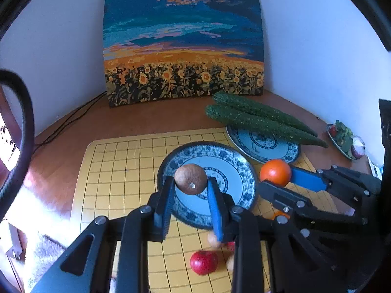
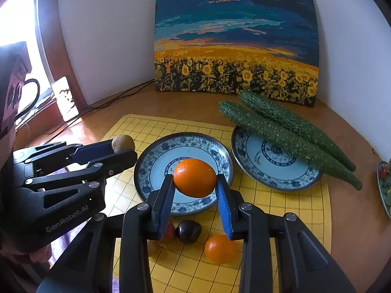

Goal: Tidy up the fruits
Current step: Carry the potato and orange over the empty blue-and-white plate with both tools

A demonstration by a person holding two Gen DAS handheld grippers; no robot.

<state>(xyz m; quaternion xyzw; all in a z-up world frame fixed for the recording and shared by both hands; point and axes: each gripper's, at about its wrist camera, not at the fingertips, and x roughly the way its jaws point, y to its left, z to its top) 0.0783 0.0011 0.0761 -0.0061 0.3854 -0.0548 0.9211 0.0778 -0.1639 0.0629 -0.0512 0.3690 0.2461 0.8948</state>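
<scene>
Left wrist view: my left tongs (image 1: 191,183) are closed on a round brown kiwi (image 1: 190,179), held above the empty blue-and-white patterned plate (image 1: 240,171). My right tongs (image 2: 195,183) grip a round orange (image 2: 195,177) over that same plate. Neither fruit is placed yet. Still left on the yellow gridded mat (image 2: 281,207): a red apple (image 1: 203,262), a dark fruit (image 2: 188,231), another orange (image 2: 220,249). Two green cucumbers (image 2: 281,131) lie across the second plate (image 2: 273,171).
</scene>
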